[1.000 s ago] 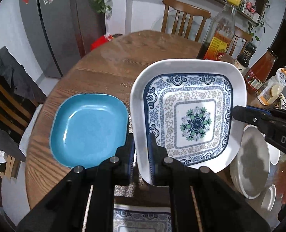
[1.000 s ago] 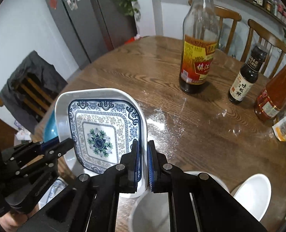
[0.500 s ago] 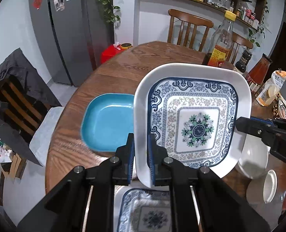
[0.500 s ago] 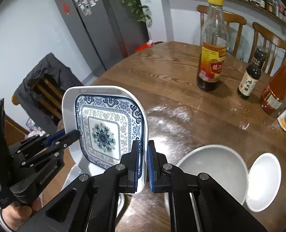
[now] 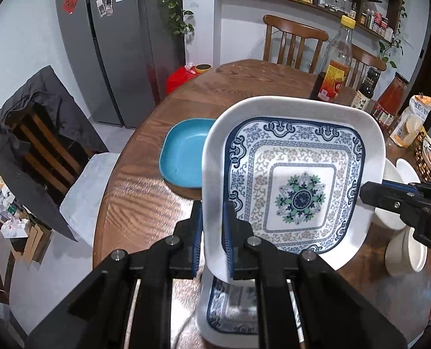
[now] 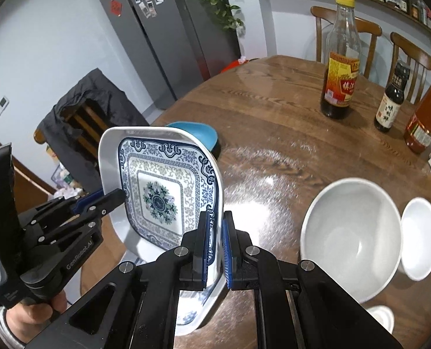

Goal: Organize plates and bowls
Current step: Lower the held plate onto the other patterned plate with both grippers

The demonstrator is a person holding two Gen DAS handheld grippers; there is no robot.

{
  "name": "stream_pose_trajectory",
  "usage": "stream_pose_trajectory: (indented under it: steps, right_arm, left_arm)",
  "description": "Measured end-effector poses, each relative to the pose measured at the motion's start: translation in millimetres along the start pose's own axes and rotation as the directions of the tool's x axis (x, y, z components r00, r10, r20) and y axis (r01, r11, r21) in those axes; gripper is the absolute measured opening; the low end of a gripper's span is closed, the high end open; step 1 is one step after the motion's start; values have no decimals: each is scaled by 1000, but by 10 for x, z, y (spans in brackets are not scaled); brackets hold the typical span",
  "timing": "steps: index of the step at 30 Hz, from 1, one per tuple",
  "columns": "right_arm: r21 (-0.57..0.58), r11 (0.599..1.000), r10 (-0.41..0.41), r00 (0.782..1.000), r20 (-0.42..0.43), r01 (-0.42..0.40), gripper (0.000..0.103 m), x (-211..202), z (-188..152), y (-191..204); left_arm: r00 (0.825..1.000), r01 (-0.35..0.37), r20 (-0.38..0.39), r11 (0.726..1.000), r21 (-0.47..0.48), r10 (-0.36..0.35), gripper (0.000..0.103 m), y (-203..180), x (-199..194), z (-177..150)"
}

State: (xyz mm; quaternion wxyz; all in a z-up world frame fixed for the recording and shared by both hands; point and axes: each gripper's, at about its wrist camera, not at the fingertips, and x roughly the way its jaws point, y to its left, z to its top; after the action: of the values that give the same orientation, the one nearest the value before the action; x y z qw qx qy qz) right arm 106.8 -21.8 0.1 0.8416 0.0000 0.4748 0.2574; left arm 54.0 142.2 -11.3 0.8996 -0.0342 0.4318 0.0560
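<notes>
A square white plate with a blue floral pattern (image 5: 299,197) (image 6: 160,197) hangs tilted above the wooden table (image 6: 273,122), held from both sides. My left gripper (image 5: 212,229) is shut on its left rim. My right gripper (image 6: 214,235) is shut on the opposite rim. A second patterned plate (image 5: 230,314) (image 6: 190,314) lies flat right under it at the table's near edge. A blue square plate (image 5: 183,157) (image 6: 199,132) rests on the table beyond. A large white bowl (image 6: 349,232) and a small white dish (image 6: 419,238) sit to the right.
A tall vinegar bottle (image 6: 340,67), a small dark bottle (image 6: 390,101) and a red sauce bottle (image 6: 425,116) stand at the table's far right. A chair draped with a black jacket (image 5: 35,133) is left of the table. A person's hand (image 6: 26,317) grips the left tool.
Both grippers have carried the patterned plate back toward the near edge of the table. The blue plate now lies farther off and the second patterned plate shows underneath.
</notes>
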Motion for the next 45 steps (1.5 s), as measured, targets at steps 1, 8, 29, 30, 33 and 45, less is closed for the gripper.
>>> stream_pose_trajectory:
  steps: [1, 8, 29, 30, 33, 45]
  right_arm:
    - [2, 1000, 4, 1000, -4, -4, 11, -7, -39, 14]
    - [27, 999, 37, 999, -18, -36, 11, -65, -259, 102]
    - [125, 988, 102, 988, -112, -88, 11, 121, -654, 135]
    - [128, 988, 100, 988, -119, -84, 11, 147, -659, 126]
    - [135, 988, 92, 986, -141, -73, 11, 220, -665, 104]
    - [135, 991, 49, 973, -224, -18, 11, 462, -722, 45]
  left_arm:
    - [1000, -2, -1, 1000, 3, 2, 12, 6, -13, -21]
    - [1000, -19, -10, 999, 27, 19, 12, 65, -105, -192]
    - [992, -34, -120, 997, 65, 42, 12, 92, 14, -529]
    - [991, -34, -126, 997, 67, 42, 12, 85, 40, -528]
    - [989, -35, -142, 997, 74, 45, 12, 67, 103, -523]
    - [979, -38, -195, 992, 118, 60, 12, 15, 255, -535]
